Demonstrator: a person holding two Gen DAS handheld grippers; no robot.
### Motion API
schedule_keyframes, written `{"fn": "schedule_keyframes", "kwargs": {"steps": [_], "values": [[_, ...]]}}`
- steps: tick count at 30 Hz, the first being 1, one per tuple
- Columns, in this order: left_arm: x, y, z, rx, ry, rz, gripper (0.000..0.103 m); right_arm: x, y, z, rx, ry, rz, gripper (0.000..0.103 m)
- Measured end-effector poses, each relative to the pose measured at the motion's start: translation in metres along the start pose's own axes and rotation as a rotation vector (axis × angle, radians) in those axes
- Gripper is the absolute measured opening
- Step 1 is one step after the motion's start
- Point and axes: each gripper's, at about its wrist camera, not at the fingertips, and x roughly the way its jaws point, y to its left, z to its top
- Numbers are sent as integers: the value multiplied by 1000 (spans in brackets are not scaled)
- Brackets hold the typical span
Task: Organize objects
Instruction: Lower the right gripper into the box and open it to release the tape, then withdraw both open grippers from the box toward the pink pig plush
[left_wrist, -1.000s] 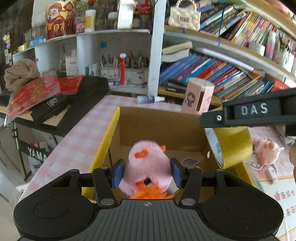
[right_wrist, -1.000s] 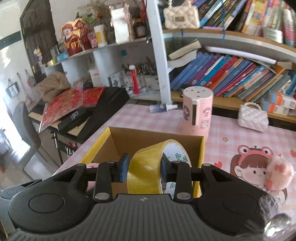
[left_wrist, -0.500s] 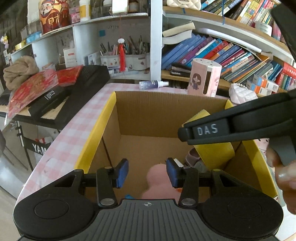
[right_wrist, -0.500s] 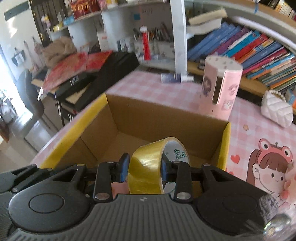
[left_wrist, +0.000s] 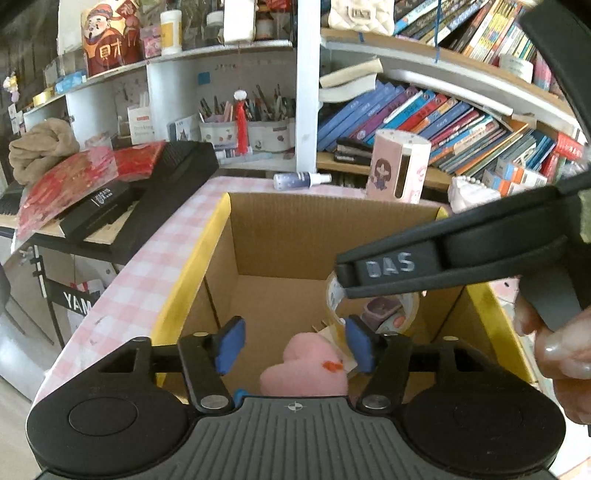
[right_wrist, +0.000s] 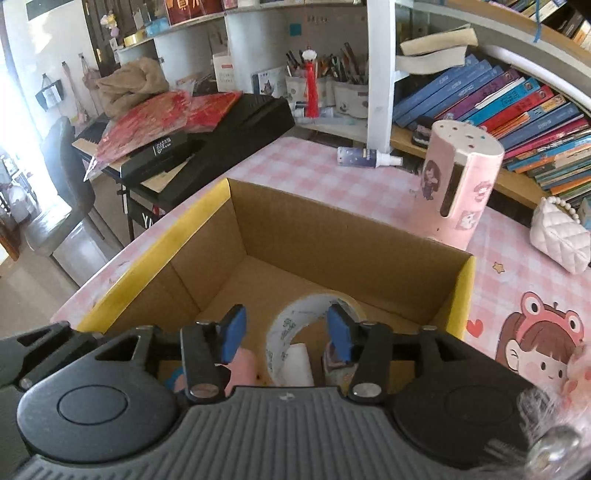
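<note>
An open cardboard box (left_wrist: 332, 229) with yellow-taped rims stands on the pink checked table; it also shows in the right wrist view (right_wrist: 332, 236). A pink plush toy (left_wrist: 306, 373) lies on the box floor below my open, empty left gripper (left_wrist: 293, 343). A roll of yellow tape (right_wrist: 295, 328) lies in the box between and below the jaws of my open right gripper (right_wrist: 286, 332); it also shows in the left wrist view (left_wrist: 334, 295). The right gripper's black body (left_wrist: 443, 258) crosses the left wrist view over the box.
A pink cylindrical holder (right_wrist: 461, 184) and a spray bottle (right_wrist: 365, 158) stand behind the box. A white quilted purse (right_wrist: 561, 236) lies at the right. A black keyboard case (right_wrist: 207, 147) sits left of the table. Bookshelves fill the back.
Both grippers moved down over the box and opened. The left let go of the pink plush, the right let go of the tape roll; both now lie in the box.
</note>
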Motion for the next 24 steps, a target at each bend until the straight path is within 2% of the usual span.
{"fn": "schedule_keyframes", "kwargs": {"steps": [7,9,16,24], "values": [[-33,9,-6,1,-62,-23,77,-44,1,-20,76,-97,-74,50],[-42,13,-8,0,-79,-25,83,-59,2,-27,99,-135,-111,51],[-76,24,-23,-1,-115,-33,90,-110,17,-66,129,-270,-270,60],[-106,33,-54,15,-87,-45,90,-136,41,-127,195,-248,-338,61]]}}
